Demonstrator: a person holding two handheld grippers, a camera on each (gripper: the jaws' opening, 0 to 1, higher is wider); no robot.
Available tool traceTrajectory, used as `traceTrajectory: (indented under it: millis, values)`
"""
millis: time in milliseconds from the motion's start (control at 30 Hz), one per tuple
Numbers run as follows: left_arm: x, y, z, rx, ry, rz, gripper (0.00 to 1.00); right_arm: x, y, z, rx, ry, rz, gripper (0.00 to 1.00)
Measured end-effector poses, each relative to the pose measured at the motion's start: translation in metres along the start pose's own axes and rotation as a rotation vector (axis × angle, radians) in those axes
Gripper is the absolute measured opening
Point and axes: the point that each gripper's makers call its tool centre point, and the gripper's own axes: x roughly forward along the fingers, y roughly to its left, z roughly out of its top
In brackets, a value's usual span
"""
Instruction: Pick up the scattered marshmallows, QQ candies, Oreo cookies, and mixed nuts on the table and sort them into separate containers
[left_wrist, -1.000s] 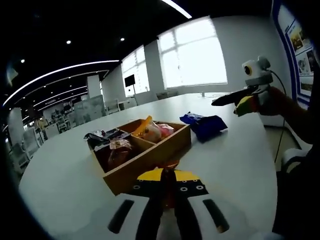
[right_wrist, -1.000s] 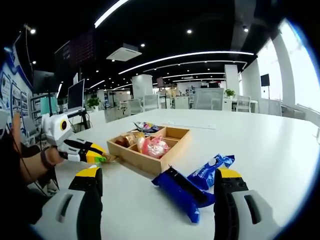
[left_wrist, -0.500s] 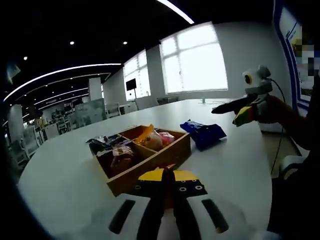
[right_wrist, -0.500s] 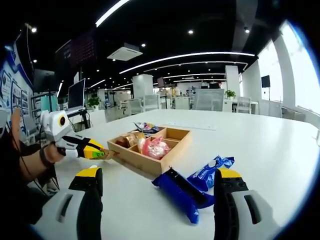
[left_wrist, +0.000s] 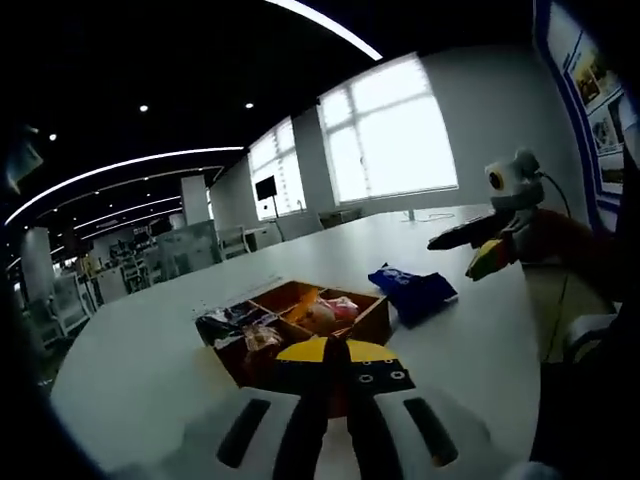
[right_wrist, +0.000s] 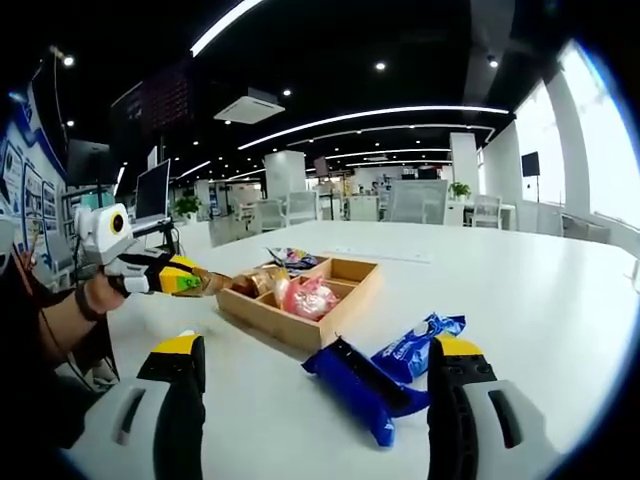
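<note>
Nearest in the right gripper view, the right gripper (right_wrist: 312, 400) has its jaws spread wide and grasps nothing; it hovers low over the white table (right_wrist: 520, 300). Just beyond its jaws lie two blue cookie packets (right_wrist: 385, 375), touching each other and not yet sorted. Past them sits the wooden tray (right_wrist: 300, 300), with a pink sweet bag (right_wrist: 308, 294) in its near compartment and darker wrappers in the far ones.

At the tray's left end the left gripper (right_wrist: 205, 284) reaches over the rim, clenched on a small brownish packet (right_wrist: 215, 285), probably nuts. In the left gripper view its jaws (left_wrist: 336, 375) stand pressed together directly above the tray (left_wrist: 372, 310); the packet itself is hidden behind them there. The cookie packets (left_wrist: 412, 285) lie beside the tray.

The risk, as I judge it, is a release at the wrong spot: the packet hangs near a divider, so it could land in the neighbouring compartment or catch on the rim and fall onto the table. The two touching cookie packets may also drag together when one is gripped.
</note>
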Motion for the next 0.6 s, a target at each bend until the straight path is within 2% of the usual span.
traceTrajectory:
  millis: [167,333,467,600]
  values:
    - [0.003,0.007,0.014,0.094,-0.007,0.039,0.08,-0.001,0.0,-0.002,0.007,-0.001,0.001,0.88]
    - [0.013,0.019,0.018,0.086,-0.02,0.048,0.09,-0.004,-0.001,-0.002,0.012,-0.009,-0.002,0.88]
    - [0.023,0.032,0.022,0.109,-0.028,0.071,0.09,-0.005,-0.001,-0.003,0.016,-0.007,-0.005,0.88]
    - [0.039,0.045,0.017,0.135,-0.007,0.09,0.09,-0.006,-0.001,-0.004,0.016,-0.007,-0.006,0.88]
